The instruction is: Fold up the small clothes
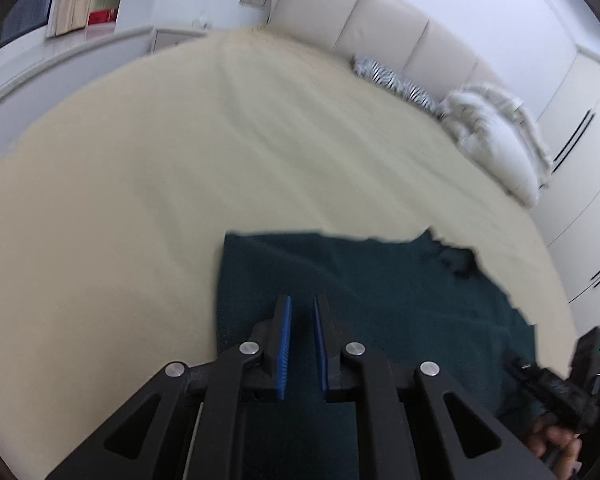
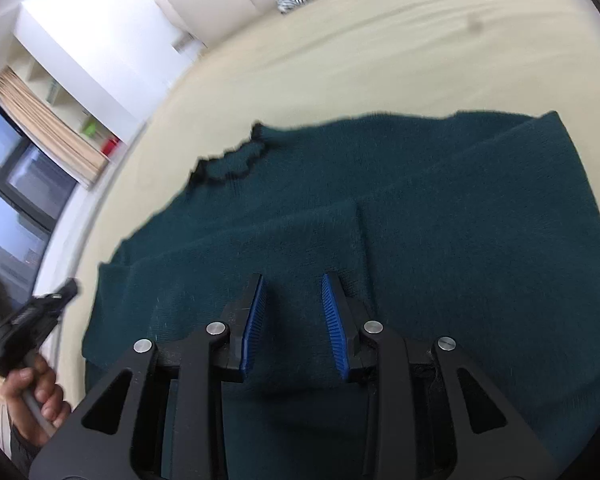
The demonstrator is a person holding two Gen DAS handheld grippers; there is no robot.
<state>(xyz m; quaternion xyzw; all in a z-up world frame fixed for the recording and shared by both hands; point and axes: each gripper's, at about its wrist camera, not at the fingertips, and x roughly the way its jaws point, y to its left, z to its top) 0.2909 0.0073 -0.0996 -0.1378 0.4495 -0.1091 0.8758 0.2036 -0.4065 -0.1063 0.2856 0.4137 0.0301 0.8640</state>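
A dark teal knit sweater (image 1: 372, 288) lies flat on a cream bed sheet (image 1: 180, 160), its scalloped neckline (image 1: 456, 258) at the far right. In the right wrist view the sweater (image 2: 440, 216) shows a sleeve folded across its body and the neckline (image 2: 230, 162) at the left. My left gripper (image 1: 301, 308) hovers over the sweater's near left part, jaws a little apart with nothing between them. My right gripper (image 2: 293, 286) hovers over the folded sleeve, jaws apart and empty. The other hand-held gripper shows at the edge of each view (image 1: 572, 384) (image 2: 24, 324).
A padded cream headboard (image 1: 372, 20) runs along the far side of the bed. A zebra-print cushion (image 1: 396, 80) and a white fringed pillow (image 1: 496, 136) lie against it. White wardrobe doors (image 1: 580, 140) stand at the right. A window with a tan curtain (image 2: 44, 128) is at the left.
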